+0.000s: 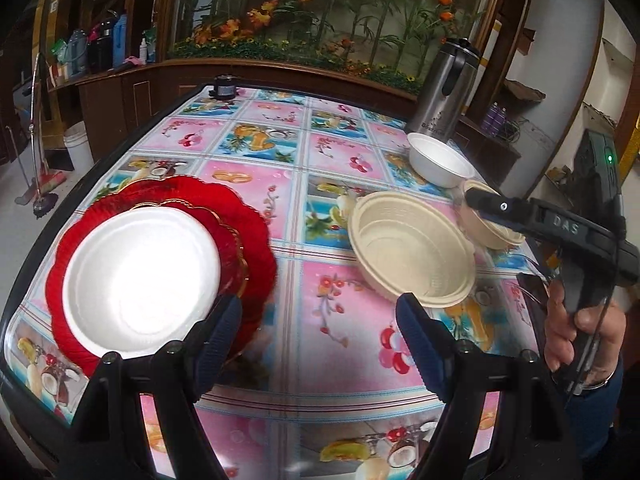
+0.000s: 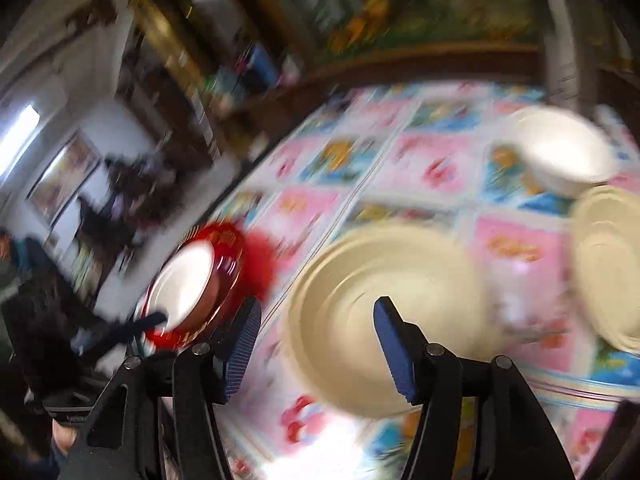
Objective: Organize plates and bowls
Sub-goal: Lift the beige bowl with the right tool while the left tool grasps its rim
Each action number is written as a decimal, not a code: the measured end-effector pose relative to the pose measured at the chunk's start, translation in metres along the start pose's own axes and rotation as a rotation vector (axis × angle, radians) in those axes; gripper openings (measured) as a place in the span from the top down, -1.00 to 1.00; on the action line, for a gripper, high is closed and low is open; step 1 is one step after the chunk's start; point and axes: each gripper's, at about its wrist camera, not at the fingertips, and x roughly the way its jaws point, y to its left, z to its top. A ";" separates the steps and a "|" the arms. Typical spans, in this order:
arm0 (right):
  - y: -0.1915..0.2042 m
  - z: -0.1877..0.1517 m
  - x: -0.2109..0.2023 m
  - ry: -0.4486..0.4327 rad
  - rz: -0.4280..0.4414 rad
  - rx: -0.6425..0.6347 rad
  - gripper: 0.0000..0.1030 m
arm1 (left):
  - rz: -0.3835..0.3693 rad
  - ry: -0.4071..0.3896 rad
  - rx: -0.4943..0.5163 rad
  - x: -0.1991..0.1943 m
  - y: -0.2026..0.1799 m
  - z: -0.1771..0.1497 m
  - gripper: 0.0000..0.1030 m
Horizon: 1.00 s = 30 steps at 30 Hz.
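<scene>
A white plate [image 1: 140, 276] lies on a stack of red scalloped plates [image 1: 248, 236] at the table's left. My left gripper [image 1: 320, 320] is open and empty, above the cloth between that stack and two nested cream bowls [image 1: 412, 248]. A white bowl [image 1: 440, 160] stands farther back. Another cream bowl [image 1: 496, 236] sits at the right, partly hidden by my right gripper [image 1: 478, 200]. The right wrist view is blurred: my right gripper [image 2: 318, 312] is open, its pads free, over the near rim of the cream bowls [image 2: 420, 300]. The white bowl [image 2: 560, 152] and the plates [image 2: 188, 284] show too.
A steel thermos [image 1: 444, 92] stands at the table's back right, and a small black object [image 1: 226, 88] at the far edge. The flowered tablecloth [image 1: 332, 312] covers the table. A person's hand [image 1: 580, 332] holds the right gripper's handle. A mop and a white bucket [image 1: 78, 148] stand on the floor left.
</scene>
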 end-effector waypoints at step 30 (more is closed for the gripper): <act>-0.054 -0.048 0.014 0.104 0.083 0.244 0.70 | 0.029 0.100 0.102 0.091 -0.056 0.020 0.59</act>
